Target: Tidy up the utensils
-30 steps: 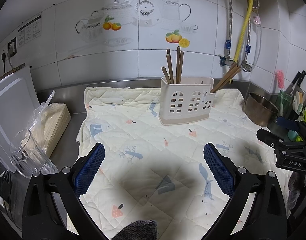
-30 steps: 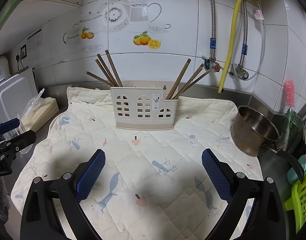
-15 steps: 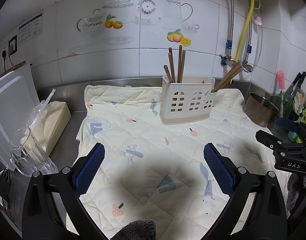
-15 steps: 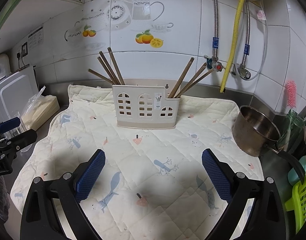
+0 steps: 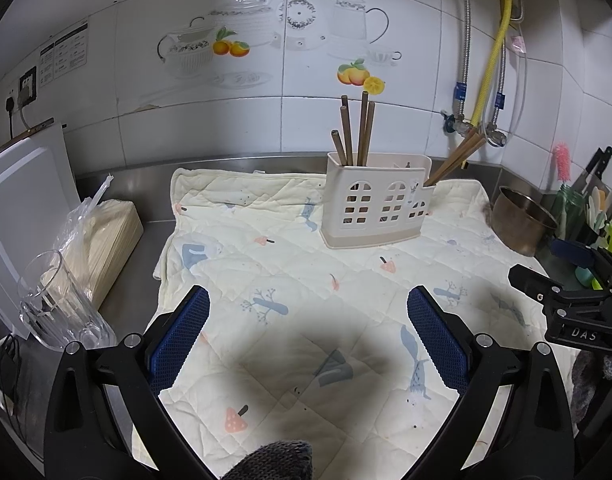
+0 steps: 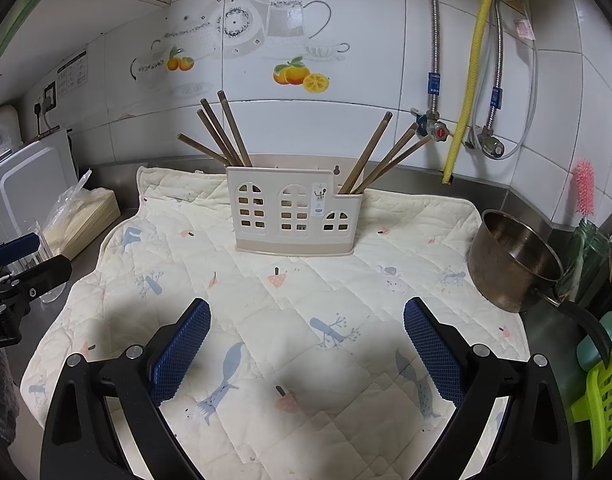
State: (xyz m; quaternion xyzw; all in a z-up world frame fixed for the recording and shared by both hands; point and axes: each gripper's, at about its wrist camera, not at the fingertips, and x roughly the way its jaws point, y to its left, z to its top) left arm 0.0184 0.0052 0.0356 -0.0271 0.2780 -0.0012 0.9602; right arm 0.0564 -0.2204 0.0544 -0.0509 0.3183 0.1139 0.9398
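Note:
A cream utensil holder (image 5: 376,204) (image 6: 294,216) with window cut-outs stands at the back of a quilted mat (image 5: 290,280) (image 6: 290,312). Several brown chopsticks (image 5: 356,132) (image 6: 220,132) stick up from its left compartment, and three more (image 5: 456,158) (image 6: 386,156) lean out of its right one. My left gripper (image 5: 308,338) hovers open over the mat's near part, nothing between its blue pads. My right gripper (image 6: 306,348) is open too, well short of the holder. Each gripper shows at the other view's edge.
A steel pot (image 6: 510,260) sits off the mat's right edge, next to a green rack (image 6: 602,392) and a jar with a pink brush (image 6: 584,188). On the left stand a glass (image 5: 54,300), a bagged bundle of sticks (image 5: 102,236) and a white board (image 5: 22,208).
Both views have drifted slightly, the holder shifting a little in the frames. Both grippers stay open and empty; nothing on the mat moved.

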